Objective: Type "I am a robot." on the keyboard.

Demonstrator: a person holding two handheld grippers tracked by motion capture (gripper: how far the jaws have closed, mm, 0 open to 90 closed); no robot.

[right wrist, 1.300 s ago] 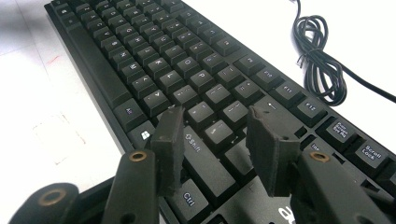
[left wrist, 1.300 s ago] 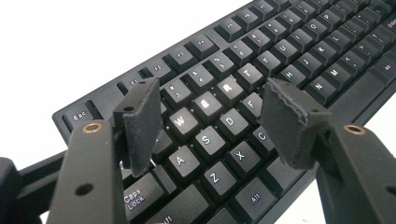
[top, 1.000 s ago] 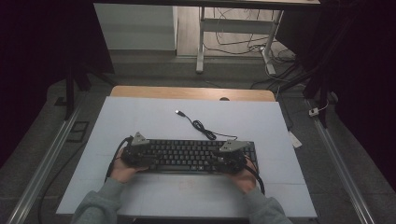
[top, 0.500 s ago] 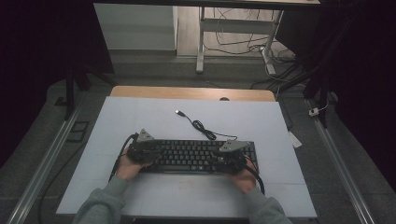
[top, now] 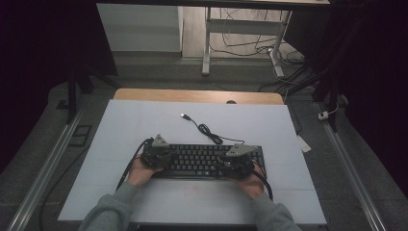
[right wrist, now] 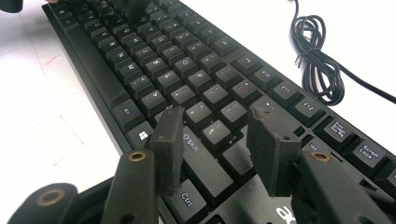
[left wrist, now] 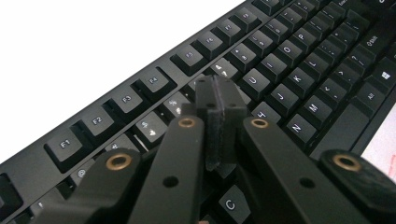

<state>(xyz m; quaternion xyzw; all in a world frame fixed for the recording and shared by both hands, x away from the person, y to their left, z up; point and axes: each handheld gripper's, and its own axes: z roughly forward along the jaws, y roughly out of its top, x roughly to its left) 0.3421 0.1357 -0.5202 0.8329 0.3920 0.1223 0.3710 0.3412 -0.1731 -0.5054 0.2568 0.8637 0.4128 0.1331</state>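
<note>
A black keyboard [top: 207, 161] lies flat on the white table, near its front edge. My left gripper [top: 161, 156] hovers over the keyboard's left end. Its jaws have just been closing and now stand pressed together [left wrist: 219, 93] with nothing between them, tips just above the number row of the keyboard [left wrist: 280, 60]. My right gripper [top: 233, 161] is over the right end, open [right wrist: 212, 121], jaws apart above the shift and enter keys of the keyboard [right wrist: 154, 51]. Nothing is gripped between them.
The keyboard's black cable [top: 207, 130] runs back in a small coil [right wrist: 317, 60] and ends in a USB plug [top: 184, 115] lying loose on the white table top [top: 130, 125]. A wooden strip [top: 192, 95] borders the far edge. Metal rails flank the table.
My left gripper has shifted a little to the right, further over the keyboard's left end. The right gripper and the keyboard have stayed where they were.
</note>
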